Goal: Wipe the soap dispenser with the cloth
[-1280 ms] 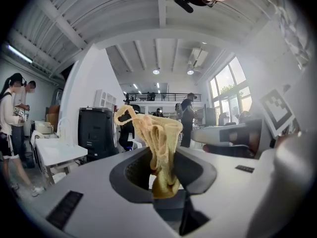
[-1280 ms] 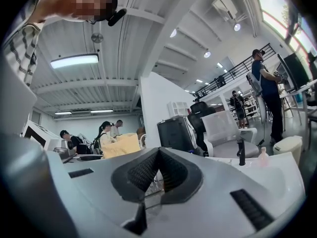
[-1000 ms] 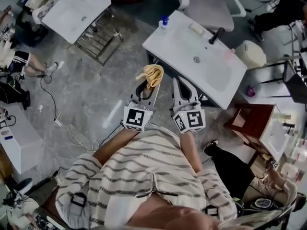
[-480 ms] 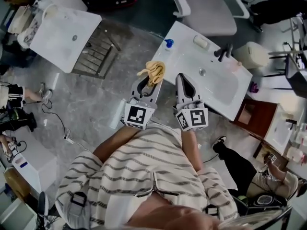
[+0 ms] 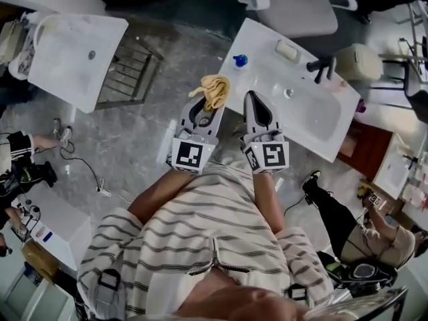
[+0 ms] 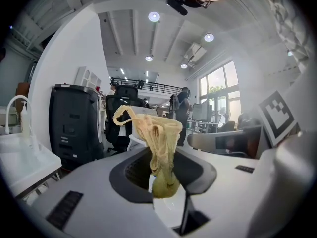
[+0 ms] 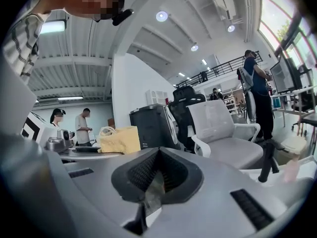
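Observation:
In the head view my left gripper [image 5: 202, 112] is shut on a crumpled yellow cloth [image 5: 213, 90], which sticks up past the jaw tips. The left gripper view shows the same cloth [image 6: 154, 135] pinched low in my left gripper [image 6: 164, 178]. Beside it my right gripper [image 5: 253, 107] is shut with nothing in it; the right gripper [image 7: 155, 176] shows meeting pads. Both point at the near corner of a white sink unit [image 5: 304, 122]. A small soap dispenser [image 5: 239, 61] with a blue top stands on that unit's left corner, just beyond the cloth.
On the sink unit are a soap bar [image 5: 287, 50] and a black faucet [image 5: 322, 65]. A grey office chair [image 5: 294, 5] stands behind it. Another white sink [image 5: 70, 55] and a metal rack [image 5: 130, 72] lie to the left. A seated person [image 5: 348, 236] is at lower right.
Both grippers have moved forward together toward the white sink unit, which now lies right under their tips. The left gripper still holds the cloth; the right stays shut.

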